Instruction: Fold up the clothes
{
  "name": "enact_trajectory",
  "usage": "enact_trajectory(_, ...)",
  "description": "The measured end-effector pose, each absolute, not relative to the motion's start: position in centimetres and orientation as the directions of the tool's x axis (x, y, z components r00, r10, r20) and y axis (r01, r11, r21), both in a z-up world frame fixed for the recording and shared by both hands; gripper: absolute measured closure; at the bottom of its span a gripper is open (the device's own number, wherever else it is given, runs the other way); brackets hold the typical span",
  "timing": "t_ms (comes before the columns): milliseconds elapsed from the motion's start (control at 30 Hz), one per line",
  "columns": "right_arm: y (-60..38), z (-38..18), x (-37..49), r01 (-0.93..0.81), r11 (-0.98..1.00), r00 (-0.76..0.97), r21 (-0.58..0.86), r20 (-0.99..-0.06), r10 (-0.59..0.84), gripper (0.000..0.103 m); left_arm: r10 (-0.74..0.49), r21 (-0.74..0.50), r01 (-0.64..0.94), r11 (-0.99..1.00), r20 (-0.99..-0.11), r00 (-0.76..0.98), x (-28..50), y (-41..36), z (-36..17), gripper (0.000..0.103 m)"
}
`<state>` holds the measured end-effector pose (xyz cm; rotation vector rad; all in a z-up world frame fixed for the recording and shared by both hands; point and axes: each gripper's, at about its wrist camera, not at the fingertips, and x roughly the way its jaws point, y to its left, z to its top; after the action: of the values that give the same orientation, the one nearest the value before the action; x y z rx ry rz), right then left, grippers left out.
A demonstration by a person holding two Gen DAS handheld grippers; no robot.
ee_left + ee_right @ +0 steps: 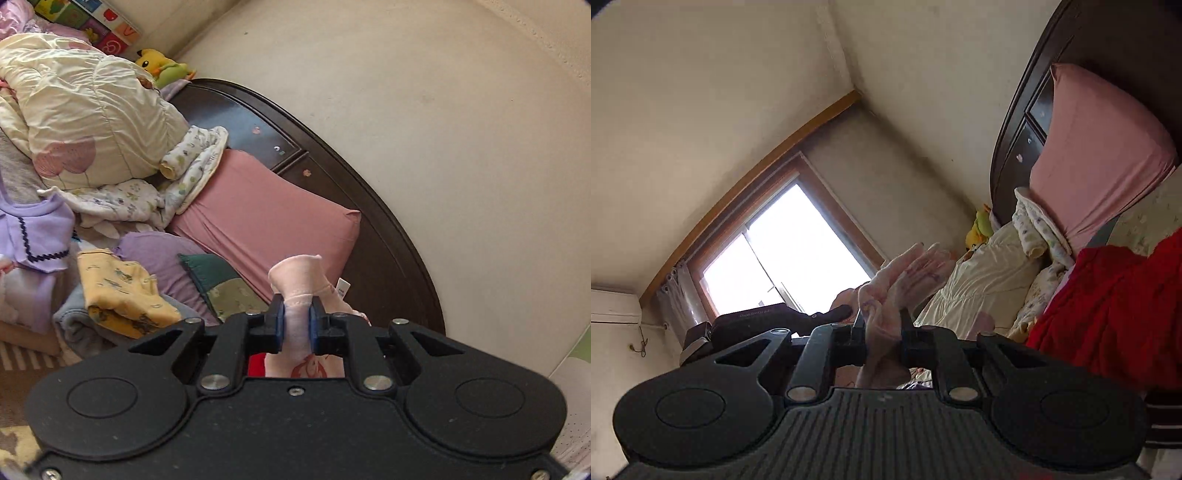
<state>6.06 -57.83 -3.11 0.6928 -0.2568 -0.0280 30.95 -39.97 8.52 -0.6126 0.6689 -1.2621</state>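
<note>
My left gripper [297,320] is shut on a bunched edge of a pale pink garment [300,275] with a red print and a white label, held up in the air in front of the bed. My right gripper [882,325] is shut on another part of the same pale pink garment [905,277], which fans out above its fingers. The other gripper's black body [757,325] shows just to its left. The rest of the garment hangs below both grippers, out of sight.
A dark wooden headboard [369,206] backs a pink pillow [266,218]. A cream quilt [85,118], a yellow garment [122,291], a purple garment [37,232] and a printed cloth lie heaped on the bed. A red garment [1115,310] lies at right. A window [783,251] is behind.
</note>
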Motion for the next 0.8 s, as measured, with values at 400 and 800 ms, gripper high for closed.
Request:
enact_trajectory(400, -63.1, -9.3, 6.2, 0.346, 0.695, 0.907, 0.63, -0.035, -0.42, 0.08, -0.893, -0.585, 0.684, 0.436, -0.374, 0.25, 25.2, -45.0, 2.4, 0.059)
enact_trajectory(800, -58.4, -7.0, 2.0, 0.325, 0.77, 0.921, 0.549, 0.0, -0.389, 0.027, -0.848, -0.559, 0.639, 0.528, -0.382, 0.367, 20.7, -30.4, 1.9, 0.045)
